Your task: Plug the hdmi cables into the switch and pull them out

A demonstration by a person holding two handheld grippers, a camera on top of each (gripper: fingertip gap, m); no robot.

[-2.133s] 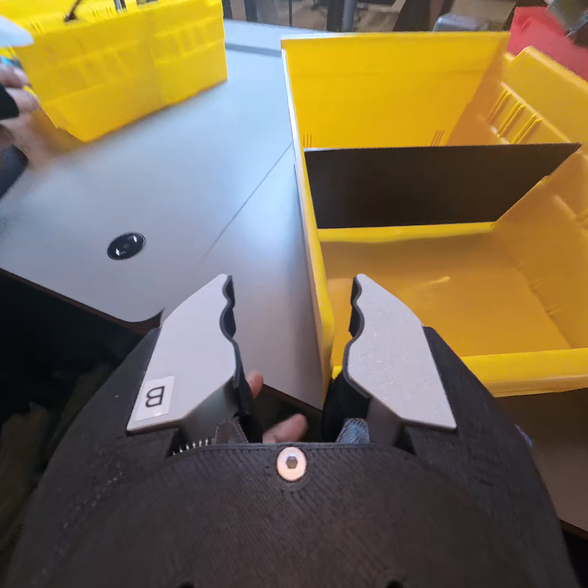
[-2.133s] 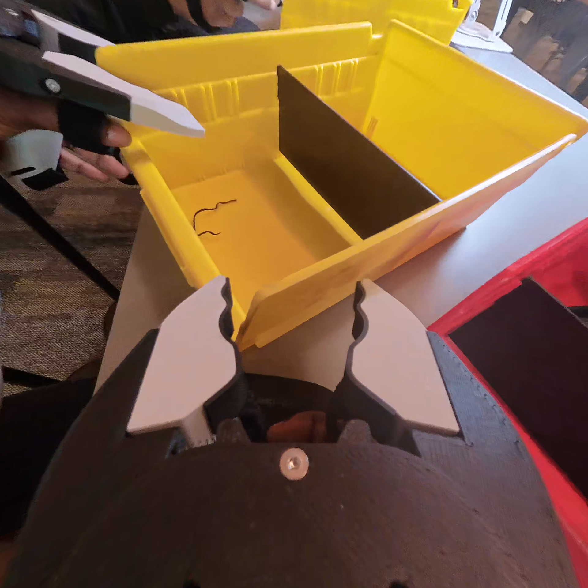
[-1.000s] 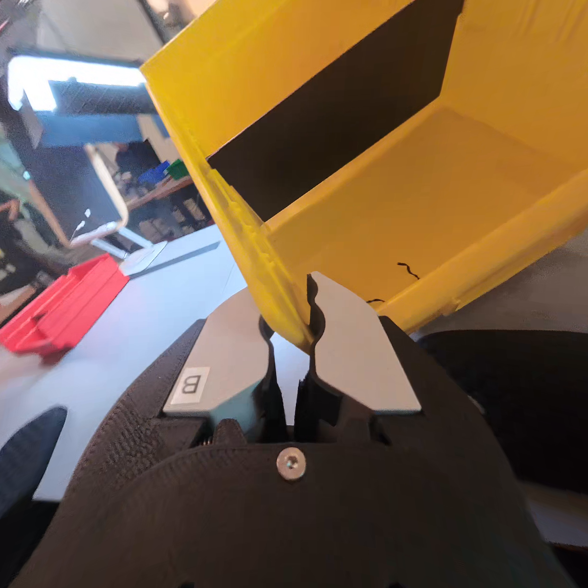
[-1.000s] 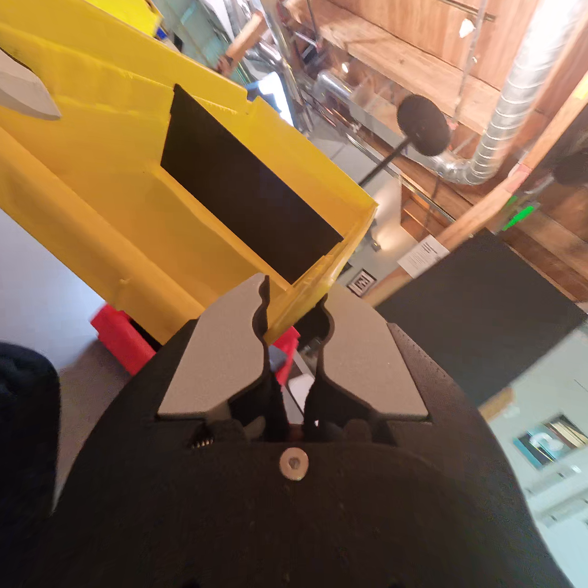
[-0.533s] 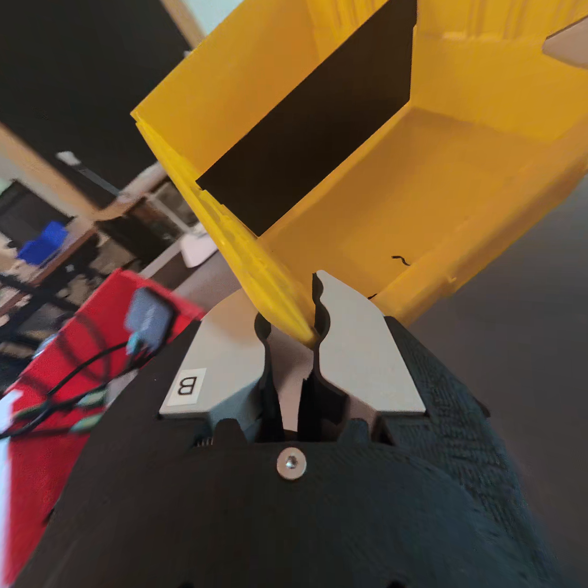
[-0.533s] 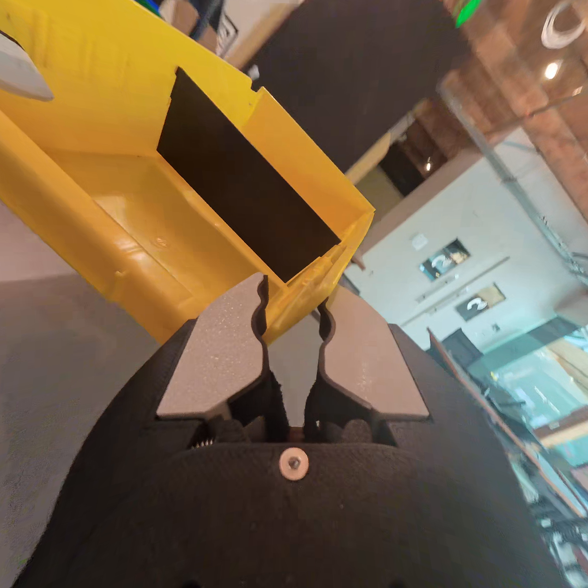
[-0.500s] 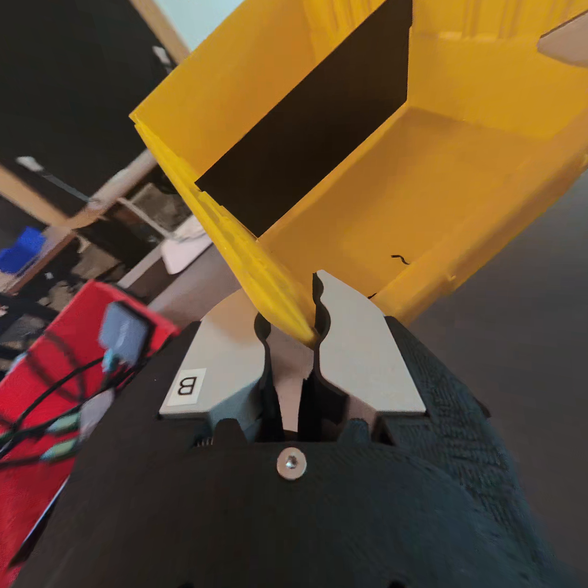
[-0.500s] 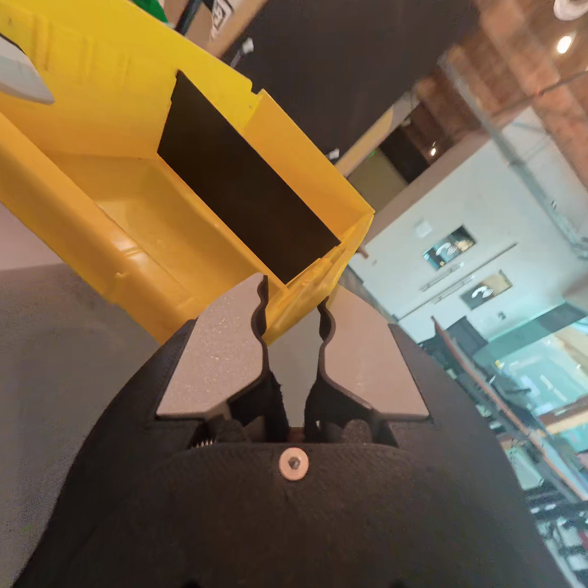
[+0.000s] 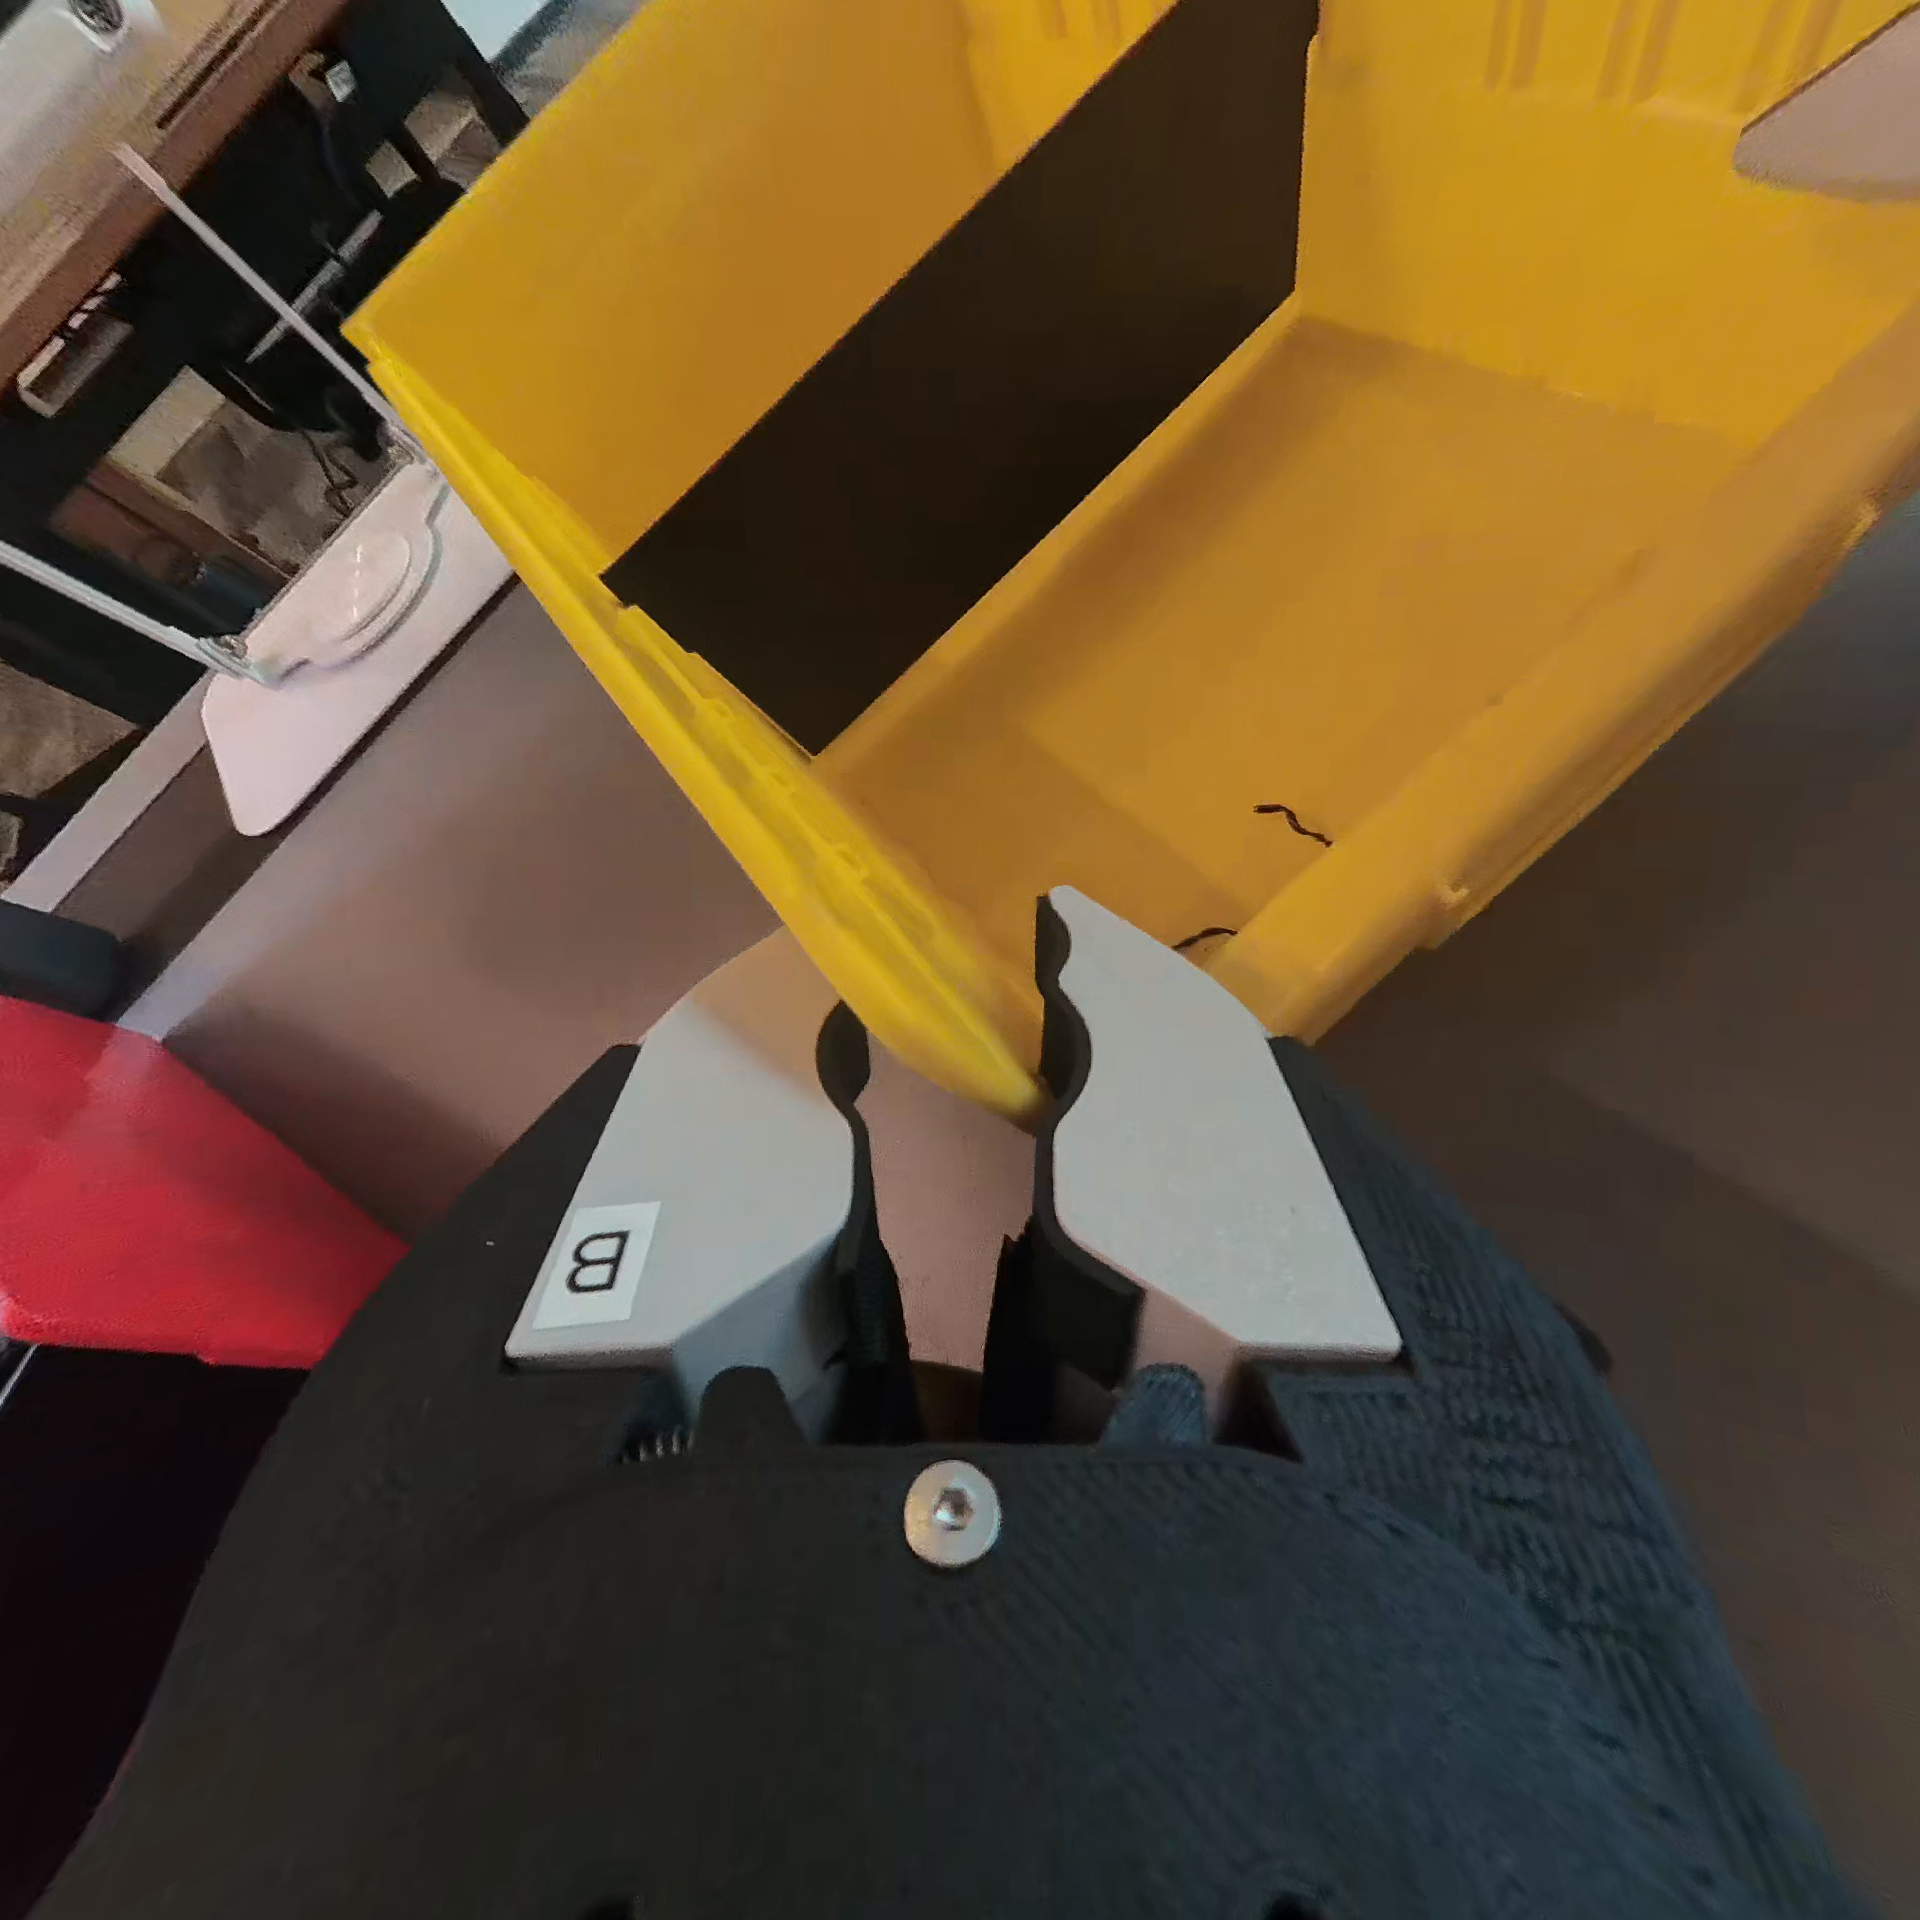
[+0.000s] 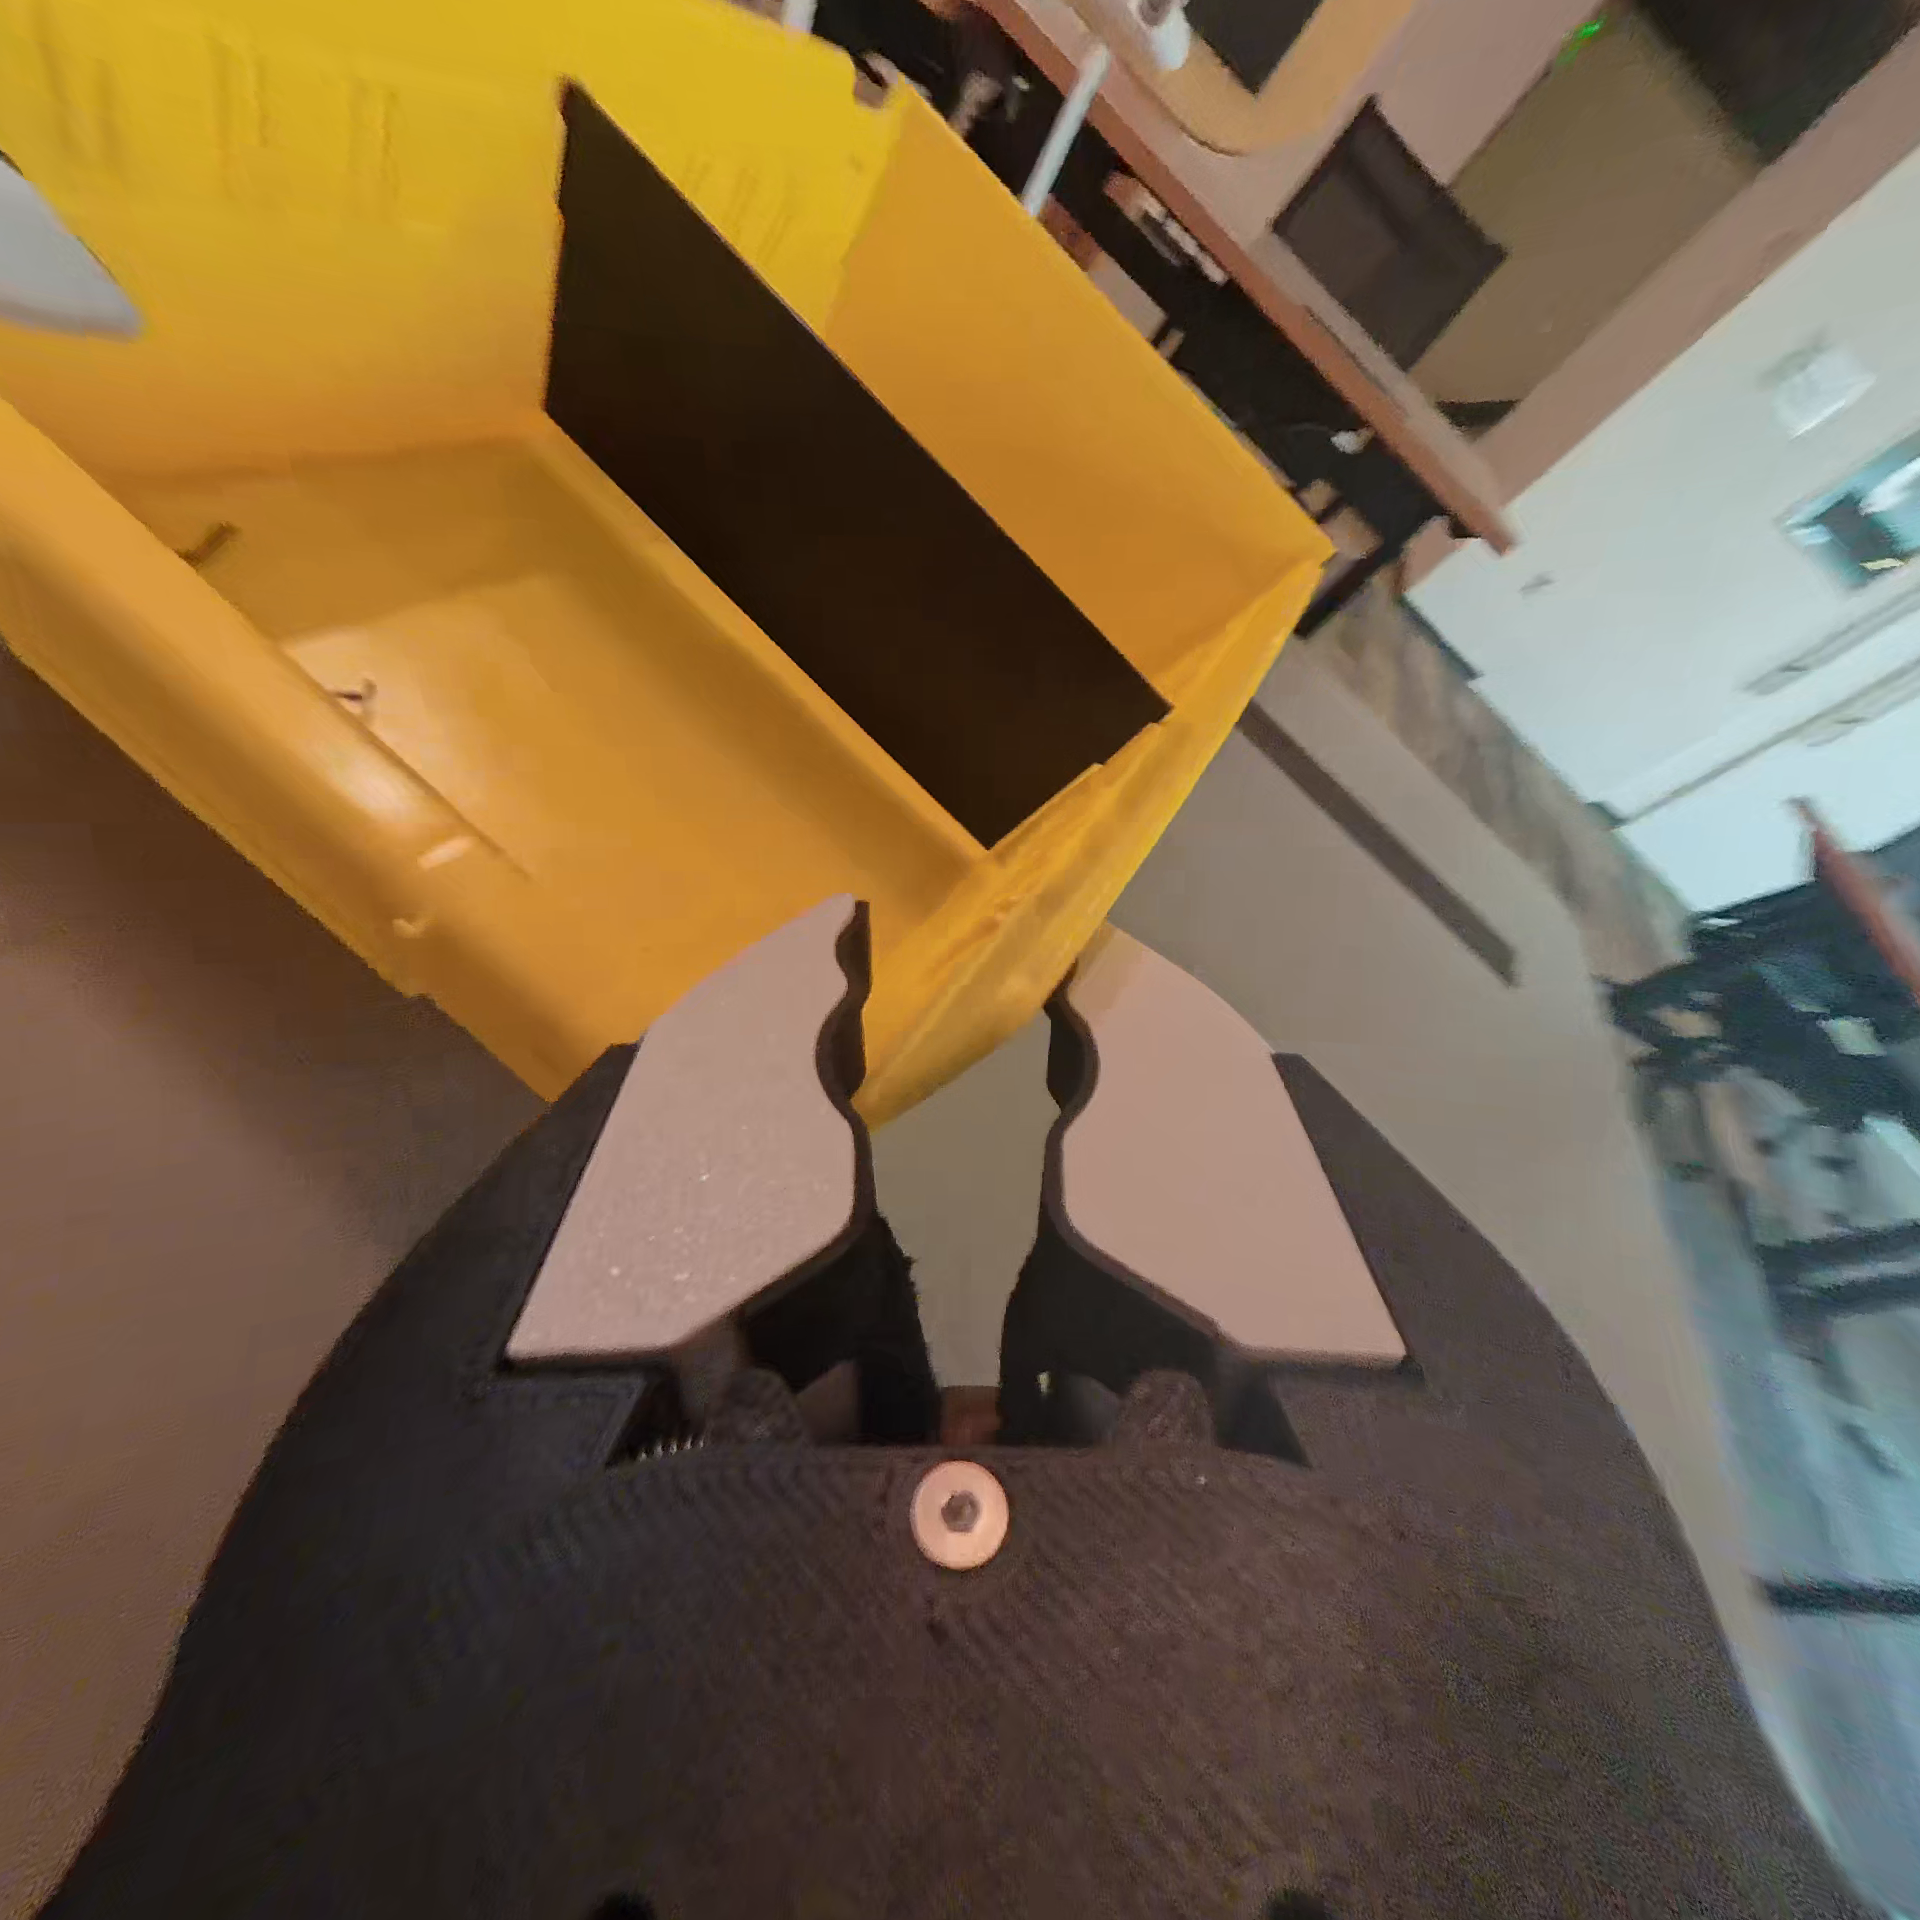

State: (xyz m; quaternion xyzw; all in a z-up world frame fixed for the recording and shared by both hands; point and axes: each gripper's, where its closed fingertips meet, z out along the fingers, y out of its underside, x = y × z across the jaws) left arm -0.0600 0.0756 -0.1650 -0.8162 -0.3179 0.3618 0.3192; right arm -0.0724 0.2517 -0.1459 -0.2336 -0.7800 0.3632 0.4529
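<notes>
Left gripper (image 9: 940,1023) and right gripper (image 10: 956,1023) each clamp opposite corners of tilted yellow plastic bin (image 9: 1455,540) (black divider (image 9: 997,447) inside).

Yellow bin (image 9: 1351,540) fills space ahead of both claws, tilted, open side toward cameras. Left claw (image 9: 940,1023) clamped on bin's side wall; right claw (image 10: 956,997) clamped on opposite wall. Black divider (image 9: 997,436) crosses bin, blocks passage between compartments. Near compartment open, only thin black scraps (image 9: 1291,821) on floor. Tabletop (image 9: 499,935) beside bin bare. Red bin (image 9: 156,1195) left of yellow bin.
</notes>
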